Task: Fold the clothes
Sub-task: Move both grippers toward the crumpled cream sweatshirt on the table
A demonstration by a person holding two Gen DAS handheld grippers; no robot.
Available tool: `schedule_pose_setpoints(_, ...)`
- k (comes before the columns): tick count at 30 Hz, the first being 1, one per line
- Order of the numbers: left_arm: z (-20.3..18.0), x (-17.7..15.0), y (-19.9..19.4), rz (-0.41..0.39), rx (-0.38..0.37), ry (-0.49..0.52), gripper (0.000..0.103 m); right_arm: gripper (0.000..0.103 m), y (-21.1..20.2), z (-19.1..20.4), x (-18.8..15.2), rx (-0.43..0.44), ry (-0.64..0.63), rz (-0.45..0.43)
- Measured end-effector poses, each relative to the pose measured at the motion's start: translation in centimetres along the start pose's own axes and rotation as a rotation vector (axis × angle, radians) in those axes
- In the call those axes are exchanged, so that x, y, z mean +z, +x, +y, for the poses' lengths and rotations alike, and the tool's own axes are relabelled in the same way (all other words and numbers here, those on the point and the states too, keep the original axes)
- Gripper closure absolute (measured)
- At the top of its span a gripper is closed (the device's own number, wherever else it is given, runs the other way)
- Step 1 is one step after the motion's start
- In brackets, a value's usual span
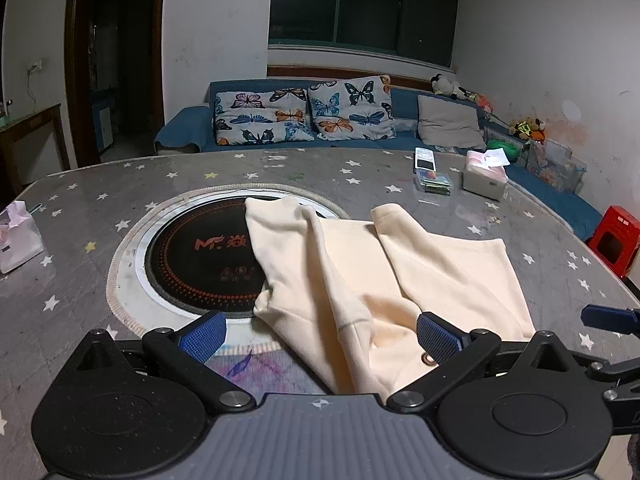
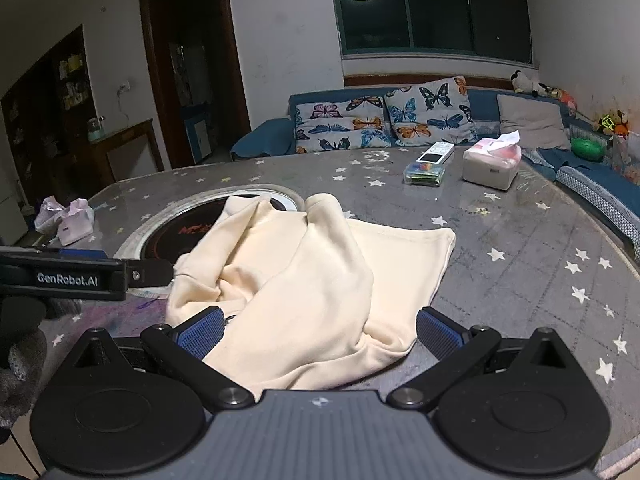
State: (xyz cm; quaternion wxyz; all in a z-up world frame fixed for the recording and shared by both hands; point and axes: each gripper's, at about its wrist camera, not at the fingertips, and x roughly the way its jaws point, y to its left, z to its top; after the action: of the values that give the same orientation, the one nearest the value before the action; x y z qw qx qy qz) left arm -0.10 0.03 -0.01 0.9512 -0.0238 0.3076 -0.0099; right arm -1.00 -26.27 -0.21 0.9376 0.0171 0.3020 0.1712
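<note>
A cream garment [image 1: 360, 272] lies crumpled on the grey star-patterned table [image 1: 80, 216], partly over the round black cooktop [image 1: 200, 264]. My left gripper [image 1: 320, 338] hovers over its near edge, jaws wide open, blue pads apart with cloth lying between them but not pressed. In the right wrist view the same garment [image 2: 304, 280] spreads ahead, and my right gripper [image 2: 318, 330] is open over its near hem, pads clear of the cloth. The left gripper's finger [image 2: 80, 276] shows at the left edge of that view; the right gripper's fingertip [image 1: 608, 316] shows at the right of the left wrist view.
A tissue box [image 2: 492, 164], a small clear box [image 2: 424, 174] and a remote [image 2: 434, 154] sit at the table's far right. Tissue packs [image 2: 68, 220] lie at the left edge. A blue sofa with butterfly cushions [image 1: 300, 116] stands behind; a red stool [image 1: 614, 240] at right.
</note>
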Motion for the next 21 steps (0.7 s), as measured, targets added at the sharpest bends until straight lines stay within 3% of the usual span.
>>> schedule_pose_setpoints(7, 0.3, -0.5, -0.6, -0.002, 0.017, -0.007, 0.000, 0.000, -1.4, 0.4, -1.0, 0.022, -0.003, -0.070)
schedule_pose_setpoints(21, -0.1, -2.5, -3.5, -0.005, 0.019, 0.006, 0.000, 0.000, -2.9, 1.5, -2.0, 0.023, -0.004, -0.032)
